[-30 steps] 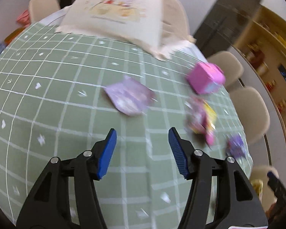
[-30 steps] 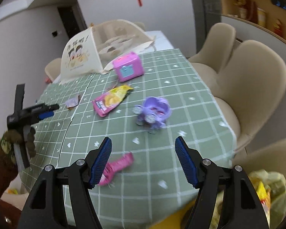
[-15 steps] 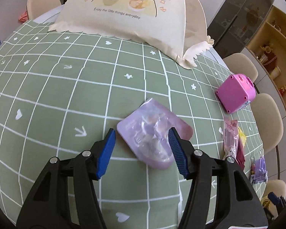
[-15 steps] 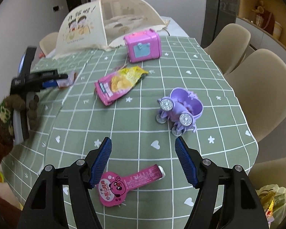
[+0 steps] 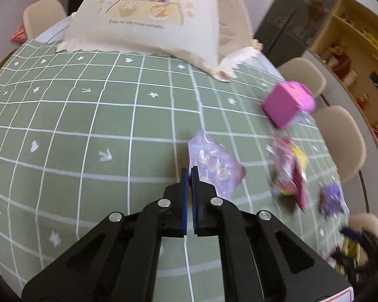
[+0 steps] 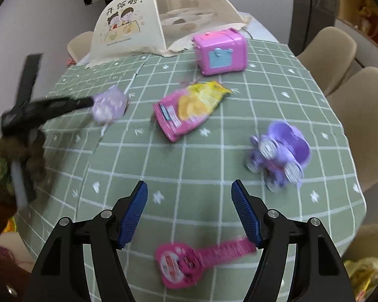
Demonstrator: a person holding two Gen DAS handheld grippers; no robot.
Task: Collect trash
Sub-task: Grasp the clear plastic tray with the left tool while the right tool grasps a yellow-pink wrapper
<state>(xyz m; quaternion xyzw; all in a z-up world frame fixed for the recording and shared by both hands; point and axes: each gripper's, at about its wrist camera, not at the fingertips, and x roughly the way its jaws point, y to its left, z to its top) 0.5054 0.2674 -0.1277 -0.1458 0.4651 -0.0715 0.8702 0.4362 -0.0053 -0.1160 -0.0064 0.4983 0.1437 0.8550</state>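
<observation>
Left gripper [image 5: 189,170] now clamped on purple wrapper [image 5: 214,166], previously open

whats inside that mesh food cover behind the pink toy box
Through the mesh of the food cover, pale bowls show in the right wrist view. Their contents cannot be made out, and the printed panel hides the rest.

Left gripper [image 5: 189,170] is sitting with its blue pads pressed nearly together, pinching a thin edge at the tips; in the right wrist view it is reaching in from the left, gripped by a hand in a brown glove [image 6: 25,148]. Right gripper [image 6: 189,196] is hanging with jaws spread wide and nothing between the pads; fingers are pointing forward and down.
</observation>
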